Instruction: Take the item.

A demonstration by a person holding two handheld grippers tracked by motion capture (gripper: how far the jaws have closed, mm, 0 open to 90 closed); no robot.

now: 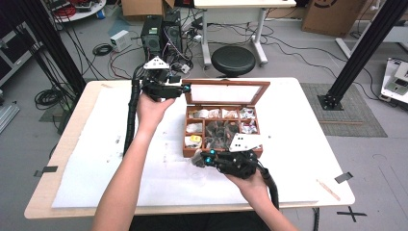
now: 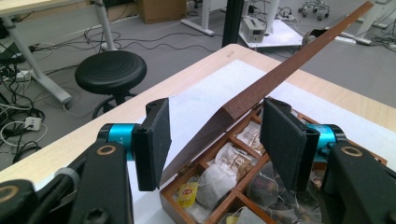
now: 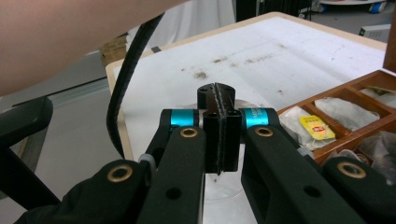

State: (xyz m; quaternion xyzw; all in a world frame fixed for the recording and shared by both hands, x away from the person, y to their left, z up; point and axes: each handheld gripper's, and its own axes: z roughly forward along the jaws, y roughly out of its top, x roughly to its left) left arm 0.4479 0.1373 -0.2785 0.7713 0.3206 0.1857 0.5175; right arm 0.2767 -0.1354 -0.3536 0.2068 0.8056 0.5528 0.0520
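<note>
The left gripper (image 2: 215, 140) stands open astride the brown wooden box lid (image 2: 289, 70); the right gripper (image 3: 218, 135), pinched closed, perhaps on a teabag string, should lift slowly.

A pale wooden table (image 1: 308, 125) carries a white sheet (image 1: 96, 159) bearing a compartmented wooden box (image 1: 222, 126).

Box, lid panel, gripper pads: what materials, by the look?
Box: looks like reddish-brown wood with a smooth stained finish; grain-like texture shows along the lid edge. Lid panel: pale and flat in its wooden frame, perhaps glass or clear plastic; cannot tell which. Pads of the left hand-held gripper: matte black, likely rubber or foam.
</note>
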